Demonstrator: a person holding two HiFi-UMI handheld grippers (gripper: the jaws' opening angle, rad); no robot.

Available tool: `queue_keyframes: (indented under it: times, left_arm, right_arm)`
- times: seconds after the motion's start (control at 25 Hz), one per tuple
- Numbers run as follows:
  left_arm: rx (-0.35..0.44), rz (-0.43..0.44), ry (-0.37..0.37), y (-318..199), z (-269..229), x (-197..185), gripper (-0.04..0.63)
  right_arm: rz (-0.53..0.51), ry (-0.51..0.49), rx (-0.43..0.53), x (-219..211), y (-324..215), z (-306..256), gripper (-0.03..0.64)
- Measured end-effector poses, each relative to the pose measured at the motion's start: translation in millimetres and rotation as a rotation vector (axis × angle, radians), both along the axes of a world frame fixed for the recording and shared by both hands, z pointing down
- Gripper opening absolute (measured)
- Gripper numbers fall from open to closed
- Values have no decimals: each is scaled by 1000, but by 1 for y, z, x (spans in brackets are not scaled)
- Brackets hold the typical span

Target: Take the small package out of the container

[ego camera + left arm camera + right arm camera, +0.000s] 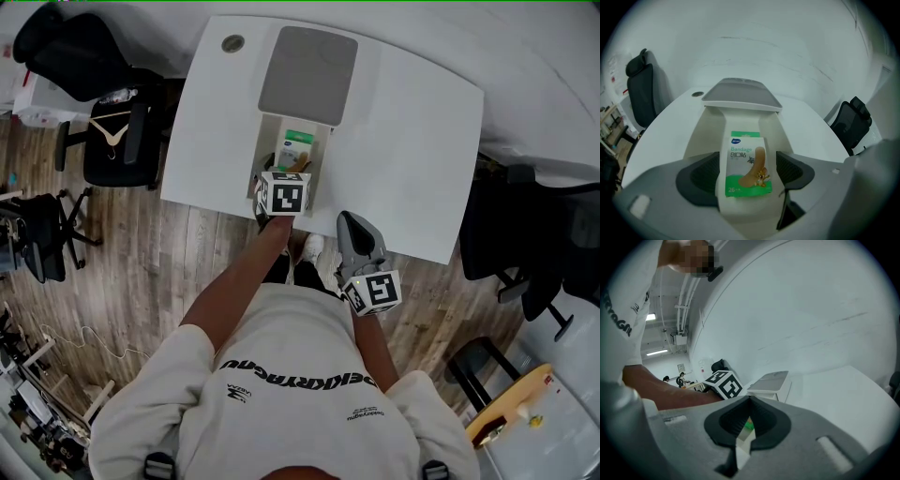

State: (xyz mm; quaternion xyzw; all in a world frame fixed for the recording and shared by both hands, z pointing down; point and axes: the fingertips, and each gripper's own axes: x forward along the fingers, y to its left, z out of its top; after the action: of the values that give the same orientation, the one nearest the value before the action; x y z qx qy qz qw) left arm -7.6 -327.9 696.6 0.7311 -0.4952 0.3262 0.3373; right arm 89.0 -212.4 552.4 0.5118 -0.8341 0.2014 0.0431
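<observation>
Green pkg (298, 148) half hid behind L cube (283, 193); L fingers (701, 176) apart, R fingers (726, 420) together.

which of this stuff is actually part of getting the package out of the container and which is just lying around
Part of the job:
- bandage package, inside the white container
- grey lid, off the opening
- left tool, open, jaws either side of the package

Just lying about:
- right tool, shut, near the table edge
- office chair
- clothes hanger

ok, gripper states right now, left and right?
Left gripper: open, jaws straddling the bandage package, not gripping.
Right gripper: closed, empty.
</observation>
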Motion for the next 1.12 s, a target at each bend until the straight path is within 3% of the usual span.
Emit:
queue_keyframes:
  times: [0.52,1.12]
  left_arm:
    - [-56,-39,-44,-3,22,5,371]
    - [-56,-49,-82,-6,28,3,359]
  right_arm:
    - [11,-5,-16,5,-1,7,0]
    - [-6,3,-21,1,-1,5,0]
